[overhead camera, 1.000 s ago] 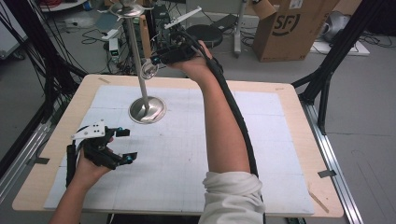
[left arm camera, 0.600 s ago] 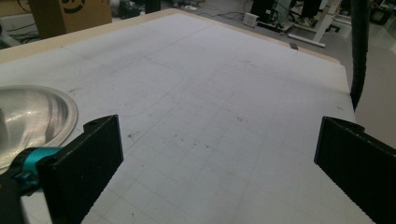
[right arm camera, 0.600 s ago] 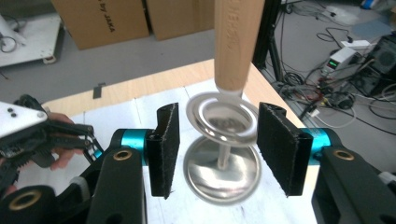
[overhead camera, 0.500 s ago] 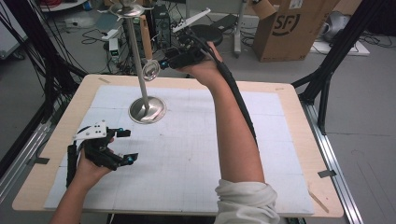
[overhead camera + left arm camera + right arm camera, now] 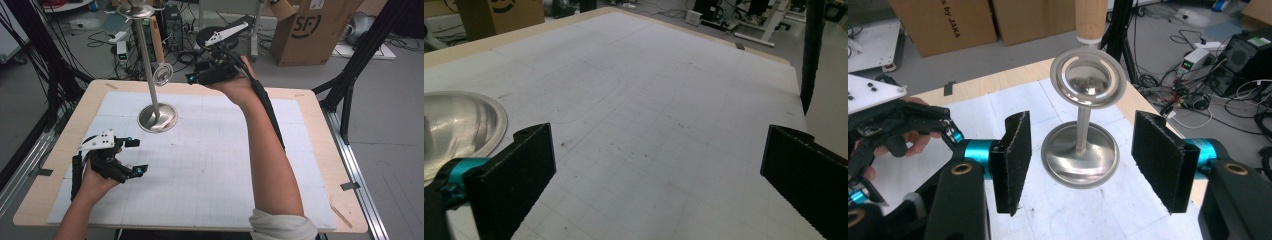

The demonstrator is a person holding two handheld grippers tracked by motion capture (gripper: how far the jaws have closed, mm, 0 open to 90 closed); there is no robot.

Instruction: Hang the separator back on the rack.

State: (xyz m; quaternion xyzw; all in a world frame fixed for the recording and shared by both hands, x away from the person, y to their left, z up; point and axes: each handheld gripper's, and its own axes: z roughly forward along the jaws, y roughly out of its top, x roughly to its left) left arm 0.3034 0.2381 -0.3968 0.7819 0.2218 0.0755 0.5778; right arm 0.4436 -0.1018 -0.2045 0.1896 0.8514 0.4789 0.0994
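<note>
Right tool (image 5: 192, 77) drawn back from steel stand (image 5: 157, 117), jaws just opening, empty, right gripper view reveals hanging disc (image 5: 1088, 78), left tool (image 5: 134, 157) open.

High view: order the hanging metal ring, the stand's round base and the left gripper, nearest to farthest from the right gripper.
1. Hanging metal ring, just left of the right gripper.
2. Stand's round base, lower left on the mat.
3. Left gripper, near the table's left front.

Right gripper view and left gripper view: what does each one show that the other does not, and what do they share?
Right gripper view: a round metal disc hanging on the stand's pole, and the left hand-held gripper. Left gripper view: a long bare stretch of the white gridded mat, up to the table's far edge. Shared: the stand's round base on that mat.
</note>
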